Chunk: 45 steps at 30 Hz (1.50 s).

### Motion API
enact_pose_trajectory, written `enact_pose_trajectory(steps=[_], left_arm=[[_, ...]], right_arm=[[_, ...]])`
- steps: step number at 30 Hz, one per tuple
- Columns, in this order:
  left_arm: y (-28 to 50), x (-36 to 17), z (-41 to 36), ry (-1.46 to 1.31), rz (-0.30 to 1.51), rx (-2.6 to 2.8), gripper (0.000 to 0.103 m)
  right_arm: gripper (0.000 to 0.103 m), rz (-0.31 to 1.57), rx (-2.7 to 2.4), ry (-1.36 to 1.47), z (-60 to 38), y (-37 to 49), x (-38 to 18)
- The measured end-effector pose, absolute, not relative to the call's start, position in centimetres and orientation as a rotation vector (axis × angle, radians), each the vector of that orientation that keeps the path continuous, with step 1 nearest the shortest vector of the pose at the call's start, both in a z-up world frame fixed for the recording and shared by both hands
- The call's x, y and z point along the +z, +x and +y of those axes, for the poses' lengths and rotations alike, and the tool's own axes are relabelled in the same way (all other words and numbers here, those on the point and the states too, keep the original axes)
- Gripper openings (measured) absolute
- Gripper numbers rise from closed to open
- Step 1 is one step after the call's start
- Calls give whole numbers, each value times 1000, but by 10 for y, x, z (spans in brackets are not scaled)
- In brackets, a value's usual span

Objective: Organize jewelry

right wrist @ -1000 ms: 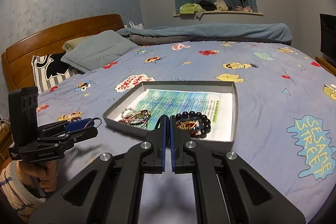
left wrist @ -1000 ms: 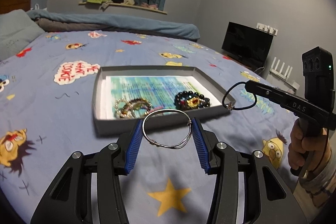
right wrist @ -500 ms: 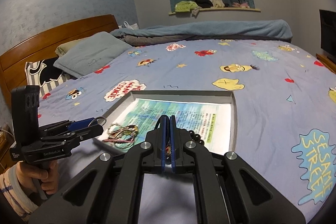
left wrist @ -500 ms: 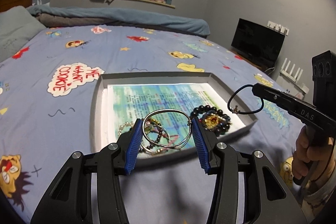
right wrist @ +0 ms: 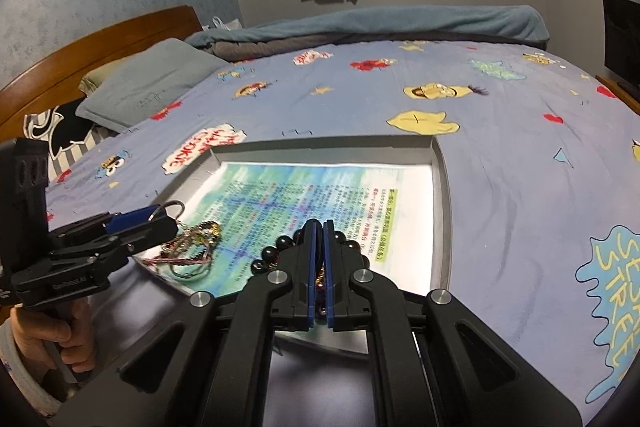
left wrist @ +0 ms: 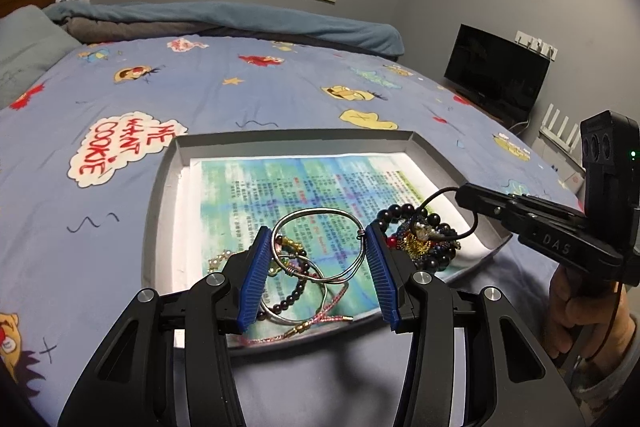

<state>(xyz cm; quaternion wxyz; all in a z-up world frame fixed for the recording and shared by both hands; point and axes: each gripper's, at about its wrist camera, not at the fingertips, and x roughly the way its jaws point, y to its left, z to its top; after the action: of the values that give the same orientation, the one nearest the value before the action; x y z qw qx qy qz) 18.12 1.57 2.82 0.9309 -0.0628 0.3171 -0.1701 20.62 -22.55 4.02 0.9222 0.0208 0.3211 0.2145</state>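
A grey shallow tray (left wrist: 160,195) lined with printed paper lies on the bed. My left gripper (left wrist: 318,251) is shut on a silver wire bangle (left wrist: 320,214), held over the tray's near left part above a pile of thin bracelets (left wrist: 296,291). My right gripper (right wrist: 319,227) is shut on a thin black cord loop (left wrist: 440,197), held over a black bead bracelet (left wrist: 424,239) at the tray's near right. In the right wrist view the tray (right wrist: 442,195) shows with the bead bracelet (right wrist: 272,253) and the thin bracelets (right wrist: 192,247).
The bed has a blue cartoon sheet (left wrist: 240,95), with a rolled blanket (left wrist: 224,23) at the far side. Pillows (right wrist: 148,83) and a wooden headboard (right wrist: 100,43) are at the left. A TV (left wrist: 496,75) stands to the right.
Both grippers have moved forward and now hang over the tray's near part, lower than before. Each still holds its piece.
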Motion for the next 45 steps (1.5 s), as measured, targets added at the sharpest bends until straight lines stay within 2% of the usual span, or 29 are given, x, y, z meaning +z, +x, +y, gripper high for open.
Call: enact_pose_trajectory(steps=[6, 10, 11, 12, 14, 20, 26, 30, 45], left_arm=[[186, 27, 14, -120, 661, -314, 49], [183, 29, 15, -113, 640, -301, 65], [182, 30, 14, -107, 634, -300, 70], [180, 31, 14, -98, 627, -297, 75], [177, 32, 13, -94, 615, -301, 78], [159, 34, 18, -113, 555, -284, 92], [135, 37, 25, -126, 491, -268, 96], [121, 35, 29, -130, 485, -251, 96], [79, 21, 34, -120, 417, -116, 96]], right_arm=[[4, 696, 413, 32, -225, 215, 33], [6, 699, 408, 28, -226, 214, 33], [11, 698, 406, 27, -226, 214, 33], [22, 696, 406, 27, -226, 213, 33], [34, 679, 407, 32, -227, 210, 36], [42, 615, 418, 40, -231, 191, 45], [60, 539, 417, 32, -235, 166, 53], [76, 498, 429, 19, -235, 147, 54], [94, 389, 445, 0, -236, 90, 37]])
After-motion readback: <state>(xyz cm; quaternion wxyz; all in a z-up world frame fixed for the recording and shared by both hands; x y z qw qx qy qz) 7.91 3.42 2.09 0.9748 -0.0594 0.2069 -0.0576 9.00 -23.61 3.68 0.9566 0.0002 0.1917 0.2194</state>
